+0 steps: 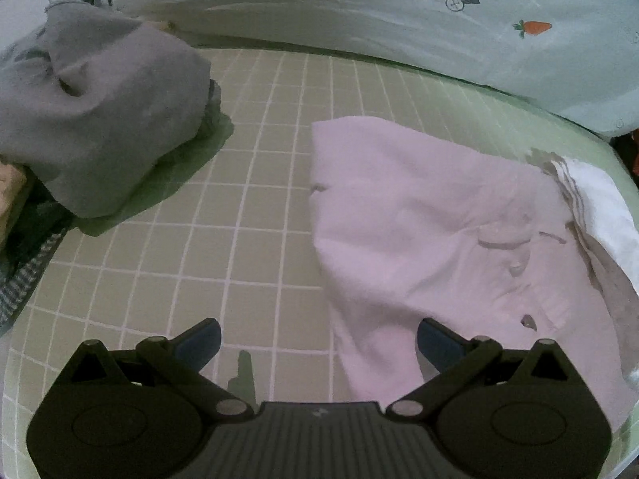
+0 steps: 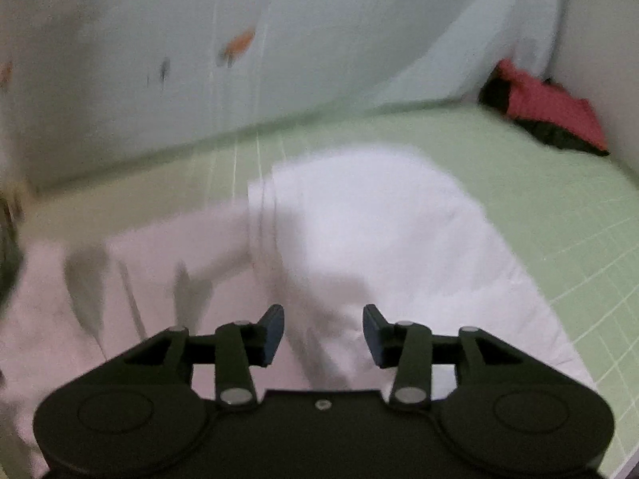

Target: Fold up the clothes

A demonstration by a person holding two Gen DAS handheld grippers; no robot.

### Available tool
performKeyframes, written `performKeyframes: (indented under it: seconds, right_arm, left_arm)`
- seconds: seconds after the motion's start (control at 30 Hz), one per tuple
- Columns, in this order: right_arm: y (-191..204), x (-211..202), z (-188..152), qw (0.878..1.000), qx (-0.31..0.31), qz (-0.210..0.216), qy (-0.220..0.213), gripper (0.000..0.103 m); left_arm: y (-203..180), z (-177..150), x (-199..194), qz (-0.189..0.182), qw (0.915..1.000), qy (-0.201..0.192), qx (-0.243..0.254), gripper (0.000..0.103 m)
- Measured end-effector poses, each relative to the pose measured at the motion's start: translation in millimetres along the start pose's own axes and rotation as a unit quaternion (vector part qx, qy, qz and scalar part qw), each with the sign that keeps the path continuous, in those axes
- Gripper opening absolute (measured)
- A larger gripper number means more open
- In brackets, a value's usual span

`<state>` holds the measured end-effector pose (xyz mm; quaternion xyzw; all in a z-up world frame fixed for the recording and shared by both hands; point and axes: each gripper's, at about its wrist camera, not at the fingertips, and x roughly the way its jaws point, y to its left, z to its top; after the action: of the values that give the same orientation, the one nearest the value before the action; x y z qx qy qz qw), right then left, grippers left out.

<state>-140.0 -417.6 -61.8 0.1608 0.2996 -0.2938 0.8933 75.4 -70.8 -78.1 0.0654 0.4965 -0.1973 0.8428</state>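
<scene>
Left gripper (image 1: 317, 343): jaws spread wide, nothing between them; they hover over the green checked sheet (image 1: 247, 167).
Left fingers: the blue pad of the right-hand finger (image 1: 437, 345) overlaps the near edge of the pink garment (image 1: 439, 231); whether it touches the cloth cannot be told. The left-hand finger sits over bare sheet.
Pink garment, from the left wrist: lies flat on the sheet, ahead of the jaws and to their right, reaching from beside the right-hand finger up and away. Small buttons and a placket show on its far right part.
White cloth (image 1: 599, 203): at the pink garment's far right edge, partly tucked beneath it, well right of the jaws.
Grey garment (image 1: 104, 119): a crumpled heap far ahead and left of the left jaws, well apart from the pink one.
Right gripper (image 2: 323, 335): jaws apart, gripping nothing; the view is blurred.
White cloth, from the right wrist (image 2: 379, 231): directly ahead of the jaws and passing beneath the gap between them.
Pink garment, from the right wrist (image 2: 139, 271): left of the jaws, lying against the white cloth.
Red and dark item (image 2: 551, 115): far ahead, right of the jaws, at the corner of the sheet.
Pale curtain with carrot print (image 1: 535, 28): hangs behind the sheet, beyond everything.
</scene>
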Motion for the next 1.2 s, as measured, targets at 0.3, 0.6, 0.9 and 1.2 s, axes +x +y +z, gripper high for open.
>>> performKeyframes:
  seconds: [0.3, 0.6, 0.9, 1.2]
  right_arm:
    - [-43.0, 32.4, -2.9, 0.992, 0.032, -0.107, 0.054, 0.069]
    - [7.0, 30.4, -50.3, 0.991, -0.017, -0.096, 0.088, 0.075]
    - [0.3, 28.9, -45.0, 0.990, 0.001, -0.101, 0.101, 0.100]
    - [-0.9, 19.7, -42.6, 0.989, 0.001, -0.118, 0.089, 0.102]
  left_arm:
    - [2.5, -2.7, 7.5, -0.003, 0.9999, 0.015, -0.002, 0.103]
    - [3.7, -0.7, 12.5, -0.001, 0.9996, 0.026, -0.006, 0.103]
    - [7.6, 5.5, 30.6, -0.017, 0.9979, 0.051, -0.036, 0.103]
    - [17.9, 11.9, 18.1, -0.039, 0.9966, 0.043, -0.059, 0.103]
